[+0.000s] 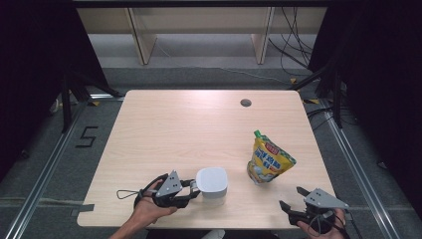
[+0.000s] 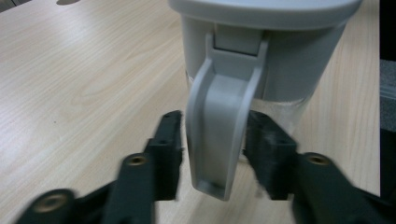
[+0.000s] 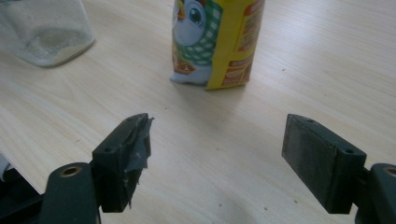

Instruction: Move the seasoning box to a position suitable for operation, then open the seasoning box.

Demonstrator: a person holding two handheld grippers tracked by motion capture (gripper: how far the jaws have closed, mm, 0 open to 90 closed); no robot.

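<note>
Right gripper (image 1: 293,198) jaws apart, yellow pouch (image 1: 268,159) beyond, jug (image 1: 212,184) leftward.

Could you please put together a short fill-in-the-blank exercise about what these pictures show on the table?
1. The left gripper has its jaws on either side of the jug's grey ____.
2. The yellow pouch has a ____ cap at its top.
3. The right gripper has its jaws standing wide ____ with nothing between them.
4. The jug has a lid coloured ____.

Missing words: handle; green; open; white
</note>
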